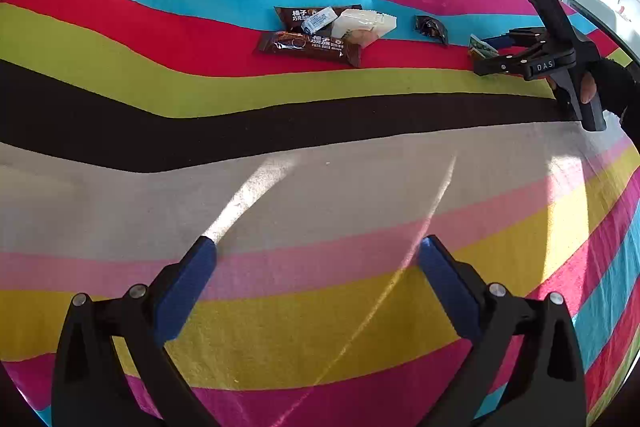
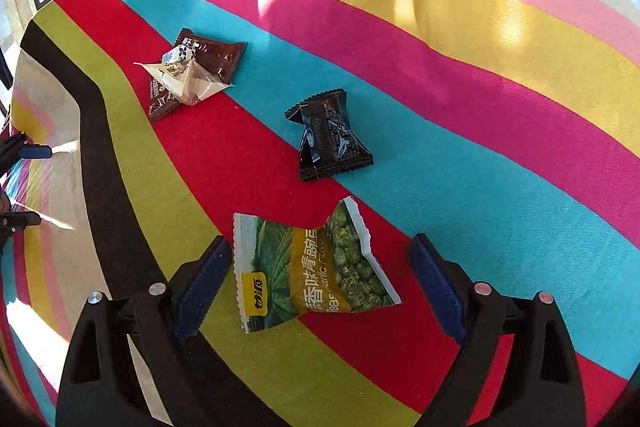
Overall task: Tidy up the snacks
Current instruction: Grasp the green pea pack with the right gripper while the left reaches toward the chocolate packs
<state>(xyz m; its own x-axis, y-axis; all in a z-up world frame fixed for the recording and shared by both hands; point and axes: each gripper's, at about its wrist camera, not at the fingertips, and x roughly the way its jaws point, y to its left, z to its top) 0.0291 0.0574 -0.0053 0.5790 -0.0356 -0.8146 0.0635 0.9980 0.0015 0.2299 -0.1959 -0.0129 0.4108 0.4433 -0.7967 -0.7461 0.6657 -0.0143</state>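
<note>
Right wrist view shows the tabletop under a striped cloth of many colours, with patches of sunlight on it. On the cloth, a pile of snacks lies far from the camera, where the red and blue stripes meet: two brown chocolate packets with a white packet and a small blue-white one on top. Nearer, the green pea packet lies flat on the red and olive stripes, between the fingers of the right claw. This claw is wide open, its left blue pad is just beside the packet edge and its right pad is apart from it. Between the pile and the pea packet, a small black packet rests on the edge of red and blue. In the left wrist view, the left claw is also wide open and holds nothing, above the pink and yellow stripes, well apart from all snacks.
</note>
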